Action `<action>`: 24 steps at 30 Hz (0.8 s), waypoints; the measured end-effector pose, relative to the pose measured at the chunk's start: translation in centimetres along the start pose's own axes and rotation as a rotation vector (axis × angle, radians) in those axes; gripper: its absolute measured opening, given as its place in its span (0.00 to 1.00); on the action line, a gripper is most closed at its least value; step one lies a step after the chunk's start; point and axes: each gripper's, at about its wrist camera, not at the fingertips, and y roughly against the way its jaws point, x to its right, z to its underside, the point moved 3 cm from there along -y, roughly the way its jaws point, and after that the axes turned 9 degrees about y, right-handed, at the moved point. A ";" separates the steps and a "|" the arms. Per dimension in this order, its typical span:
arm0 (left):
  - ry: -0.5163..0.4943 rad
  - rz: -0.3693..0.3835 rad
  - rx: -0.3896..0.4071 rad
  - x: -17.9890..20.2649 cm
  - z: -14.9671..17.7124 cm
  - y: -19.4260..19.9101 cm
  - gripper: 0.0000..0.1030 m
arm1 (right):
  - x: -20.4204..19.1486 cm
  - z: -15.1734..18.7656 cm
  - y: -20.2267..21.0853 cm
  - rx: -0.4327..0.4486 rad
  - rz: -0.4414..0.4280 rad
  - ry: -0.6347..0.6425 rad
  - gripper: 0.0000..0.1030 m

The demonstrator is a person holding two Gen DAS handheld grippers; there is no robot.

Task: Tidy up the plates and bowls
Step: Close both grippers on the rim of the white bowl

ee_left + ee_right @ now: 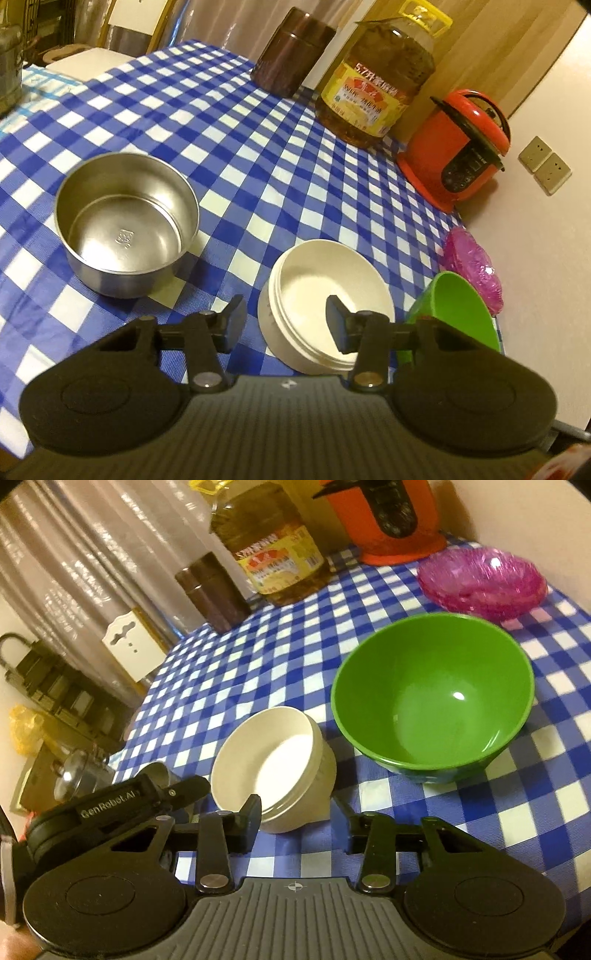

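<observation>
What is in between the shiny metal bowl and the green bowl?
The stack of white bowls sits between the metal bowl and the green bowl, on the checked cloth. The left wrist view shows it.

Warm, dim indoor light from above, a small glare spot inside the glossy green plastic bowl (436, 698), soft highlights in the round stainless steel pot (125, 221), heavy fisheye bending of the blue-and-white checked tablecloth (258, 155), dark vignetted corners, slightly soft focus throughout

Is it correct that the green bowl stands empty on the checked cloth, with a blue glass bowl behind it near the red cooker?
Not quite. The glass bowl behind the green bowl is pink, not blue, as the right wrist view shows. The rest holds: the green bowl is empty on the checked cloth, near the red cooker.
</observation>
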 end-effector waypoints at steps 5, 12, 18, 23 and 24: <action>0.022 0.009 -0.012 -0.7 -0.2 -1.6 0.35 | 0.1 0.0 -1.4 0.003 0.009 -0.037 0.40; 0.032 0.015 -0.016 -1.3 -0.5 -2.9 0.26 | -0.1 -0.3 -3.0 0.016 0.036 -0.041 0.37; 0.021 -0.002 -0.018 -1.4 -0.5 -3.7 0.21 | -0.2 -0.4 -4.1 0.014 0.054 -0.047 0.33; 0.007 -0.003 -0.020 -1.1 -0.4 -4.2 0.17 | 0.1 -0.6 -4.7 0.013 0.060 -0.062 0.28; 0.006 -0.002 -0.020 -1.0 -0.4 -4.2 0.17 | 0.1 -0.7 -4.8 0.010 0.060 -0.064 0.26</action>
